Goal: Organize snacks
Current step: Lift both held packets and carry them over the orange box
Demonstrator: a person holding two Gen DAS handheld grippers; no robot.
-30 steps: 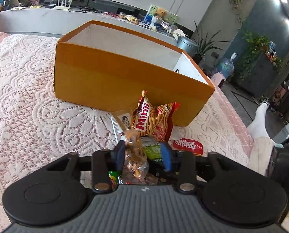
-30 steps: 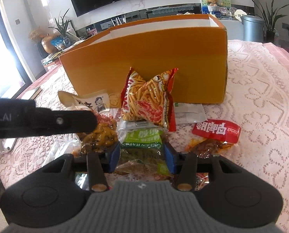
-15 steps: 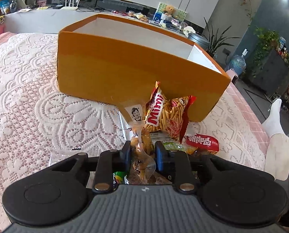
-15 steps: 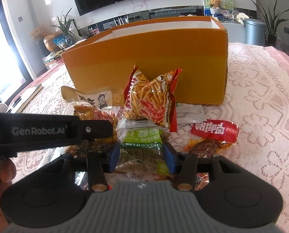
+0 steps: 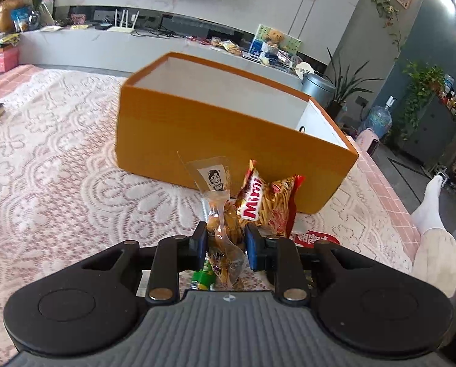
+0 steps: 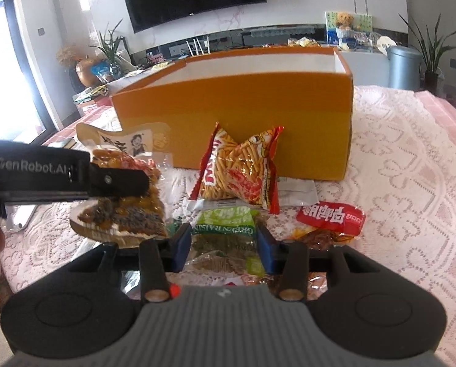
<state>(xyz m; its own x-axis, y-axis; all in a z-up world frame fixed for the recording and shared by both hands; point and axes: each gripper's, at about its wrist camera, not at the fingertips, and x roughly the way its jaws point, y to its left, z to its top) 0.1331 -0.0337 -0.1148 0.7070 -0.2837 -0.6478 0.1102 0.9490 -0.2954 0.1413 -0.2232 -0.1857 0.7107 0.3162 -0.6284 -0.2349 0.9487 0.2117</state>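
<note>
left hand-held gripper (image 5: 225,246): black body | blue pads | grey ribbed housing

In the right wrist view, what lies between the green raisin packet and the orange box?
The red-and-yellow Mimi stick-snack bag stands between the green raisin packet and the orange box, with a pale flat packet beside it against the box; the right wrist view shows this.

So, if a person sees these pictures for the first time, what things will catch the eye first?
The big orange box stands open at the back of the lace tablecloth, and a bright red-and-yellow bag of snack sticks leans against its front. Nearer the camera, the left gripper is shut on a clear snack packet, while the right gripper is open around a green raisin packet.
</note>
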